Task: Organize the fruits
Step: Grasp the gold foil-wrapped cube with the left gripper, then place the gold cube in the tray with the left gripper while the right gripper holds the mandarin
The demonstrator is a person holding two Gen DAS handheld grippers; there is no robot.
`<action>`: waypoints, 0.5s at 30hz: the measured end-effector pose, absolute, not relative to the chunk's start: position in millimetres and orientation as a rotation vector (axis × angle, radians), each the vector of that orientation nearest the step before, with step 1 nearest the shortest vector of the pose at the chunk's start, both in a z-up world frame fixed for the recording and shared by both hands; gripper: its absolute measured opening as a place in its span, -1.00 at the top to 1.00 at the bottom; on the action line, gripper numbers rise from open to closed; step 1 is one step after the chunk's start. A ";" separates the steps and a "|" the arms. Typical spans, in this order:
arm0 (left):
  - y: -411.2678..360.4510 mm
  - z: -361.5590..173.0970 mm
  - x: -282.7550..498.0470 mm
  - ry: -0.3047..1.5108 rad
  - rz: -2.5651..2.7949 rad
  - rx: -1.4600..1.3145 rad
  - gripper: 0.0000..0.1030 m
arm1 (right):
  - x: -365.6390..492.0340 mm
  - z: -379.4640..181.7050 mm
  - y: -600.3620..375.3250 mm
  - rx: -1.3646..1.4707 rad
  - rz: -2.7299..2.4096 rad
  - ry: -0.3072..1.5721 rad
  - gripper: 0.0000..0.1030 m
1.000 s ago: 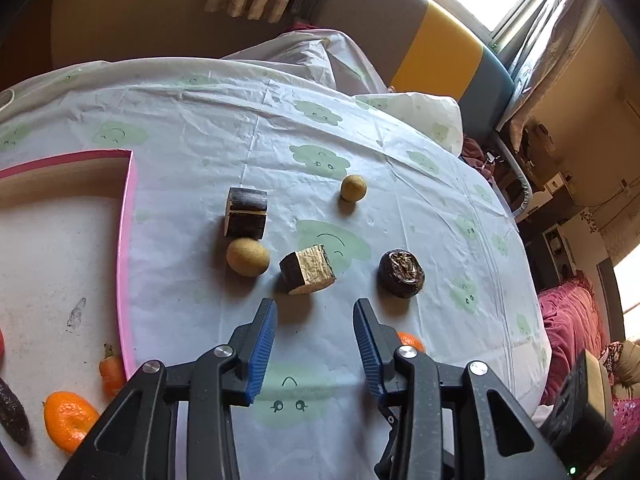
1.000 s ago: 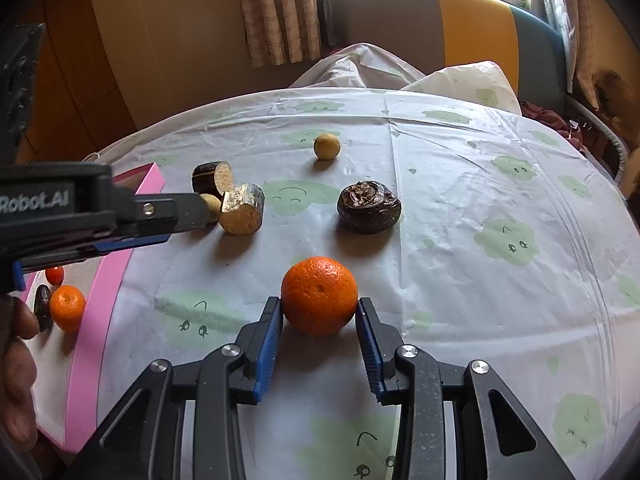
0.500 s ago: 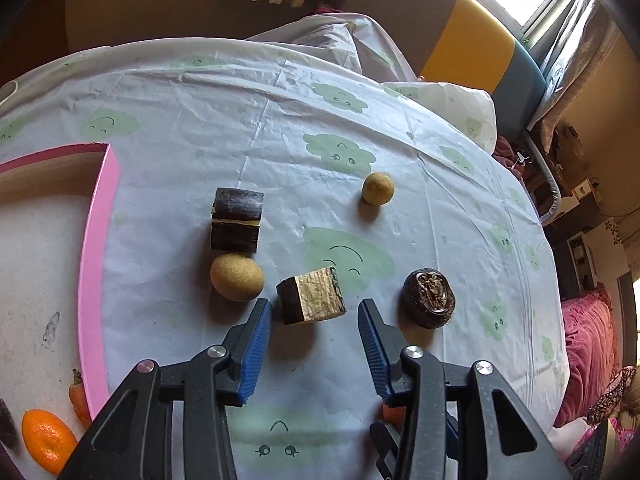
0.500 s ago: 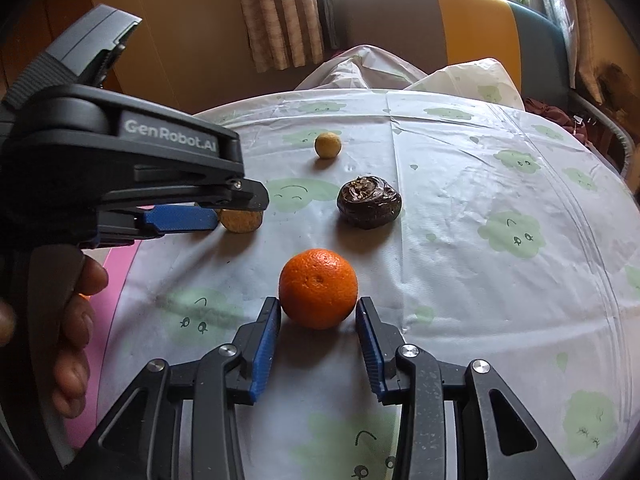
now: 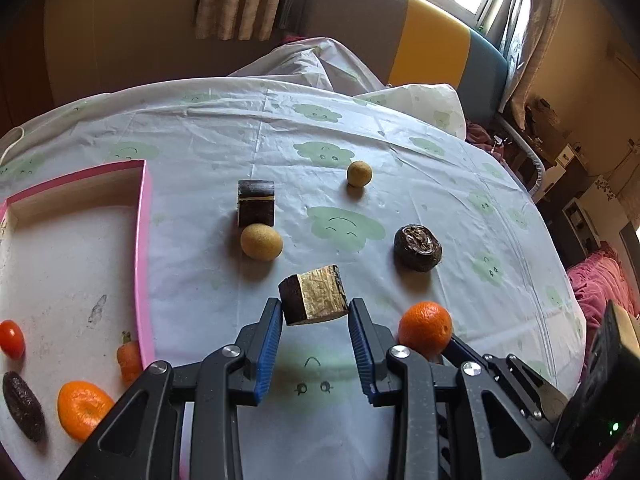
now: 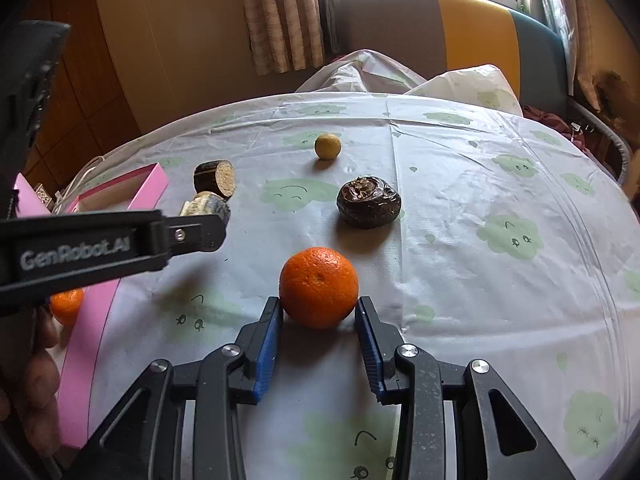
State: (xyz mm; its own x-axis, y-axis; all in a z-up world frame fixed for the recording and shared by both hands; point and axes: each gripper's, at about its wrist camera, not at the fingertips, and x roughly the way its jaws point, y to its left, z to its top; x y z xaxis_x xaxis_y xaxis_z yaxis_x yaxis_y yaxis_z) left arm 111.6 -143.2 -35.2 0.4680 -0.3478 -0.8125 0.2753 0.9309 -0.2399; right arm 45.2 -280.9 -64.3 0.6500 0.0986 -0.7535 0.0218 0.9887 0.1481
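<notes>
Between the blue pads of the left gripper (image 5: 315,322) sits a cut chunk with dark rind and a pale golden face (image 5: 314,294), raised a little off the cloth; the jaws are closing, and both pads lie against its sides. Just beyond it on the cloud-print tablecloth (image 5: 420,168) rest a tan oval fruit (image 5: 261,241) and, touching that one's far side, a second dark cut block (image 5: 256,202). A small round yellow fruit (image 5: 359,174) lies farther back, and a dark wrinkled round fruit (image 5: 417,248) sits to the right. At the left stands a pink-rimmed tray (image 5: 145,240), which holds a small red fruit (image 5: 11,339), a dark oblong piece (image 5: 23,406), a flattened orange fruit (image 5: 83,410) and a small carrot-like piece (image 5: 129,360) against its wall. The right gripper (image 6: 318,325) stands partly open around a whole orange (image 6: 319,287) resting on the cloth, with a pad close against each side of it, though whether they press on it cannot be told. In the right wrist view the left gripper reaches in from the left edge, and fingers (image 6: 36,380) of the person's hand show below it.
</notes>
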 end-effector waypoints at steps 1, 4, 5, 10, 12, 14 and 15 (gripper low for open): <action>-140.6 -33.2 107.8 1.008 -0.385 -0.080 0.33 | 45.6 -64.5 -280.7 0.148 0.042 0.864 0.26; -129.2 -25.1 96.3 0.985 -0.381 -0.076 0.33 | 46.8 -64.4 -279.8 0.142 0.036 0.867 0.26; -125.0 -21.7 93.4 0.977 -0.382 -0.079 0.33 | 46.4 -64.6 -279.4 0.138 0.035 0.866 0.26; -93.9 -0.5 78.7 0.907 -0.354 -0.081 0.33 | 47.6 -65.3 -276.1 0.117 0.023 0.870 0.27; -78.6 5.2 75.5 0.885 -0.327 -0.081 0.33 | 47.8 -65.5 -275.5 0.111 0.020 0.872 0.27; -62.2 7.4 75.0 0.875 -0.299 -0.083 0.33 | 47.8 -65.6 -274.8 0.106 0.017 0.873 0.27; -54.1 7.6 76.0 0.870 -0.286 -0.084 0.33 | 47.9 -65.6 -274.2 0.103 0.015 0.874 0.26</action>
